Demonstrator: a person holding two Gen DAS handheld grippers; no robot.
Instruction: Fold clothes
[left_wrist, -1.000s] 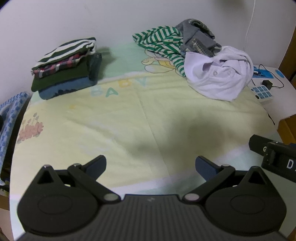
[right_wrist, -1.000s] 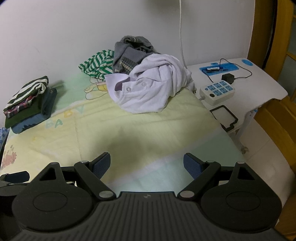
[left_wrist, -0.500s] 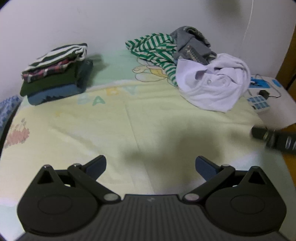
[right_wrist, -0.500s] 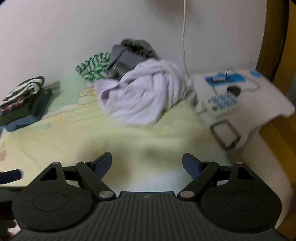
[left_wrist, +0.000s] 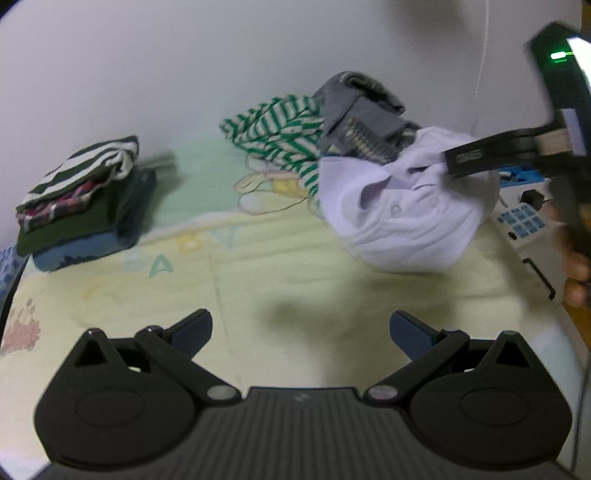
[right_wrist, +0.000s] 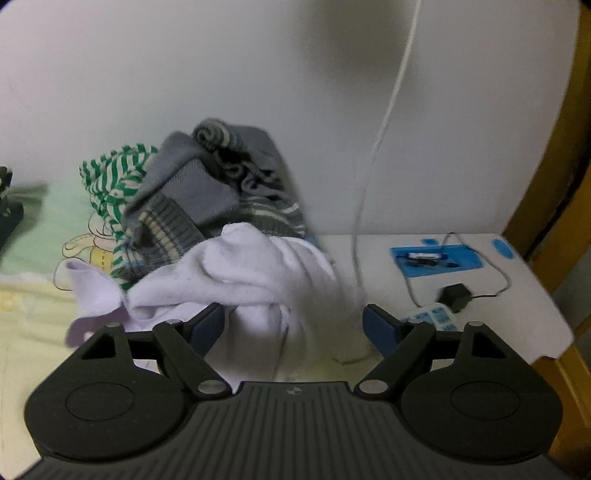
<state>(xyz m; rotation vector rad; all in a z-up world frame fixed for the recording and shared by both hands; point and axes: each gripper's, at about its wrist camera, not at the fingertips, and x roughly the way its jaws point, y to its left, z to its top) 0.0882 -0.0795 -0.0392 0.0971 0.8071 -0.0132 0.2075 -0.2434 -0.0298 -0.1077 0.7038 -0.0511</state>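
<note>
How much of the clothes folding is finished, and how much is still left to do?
Done: a neat folded stack sits at the bed's far left. In hand: nothing yet; the right gripper, open, is at the crumpled white shirt, while the left gripper hovers open over the bare sheet. Left: the white shirt, the green striped top and the grey sweater.

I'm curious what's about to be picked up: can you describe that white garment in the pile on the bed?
The white garment looks like a soft, fleecy top with a collar and small buttons, seen in the left view. It lies crumpled, unfolded, on the pale yellow blanket, at the front of the pile, leaning against the grey knit sweater. The right gripper is open, its fingers straddling a fold; whether they touch it is unclear.
</note>
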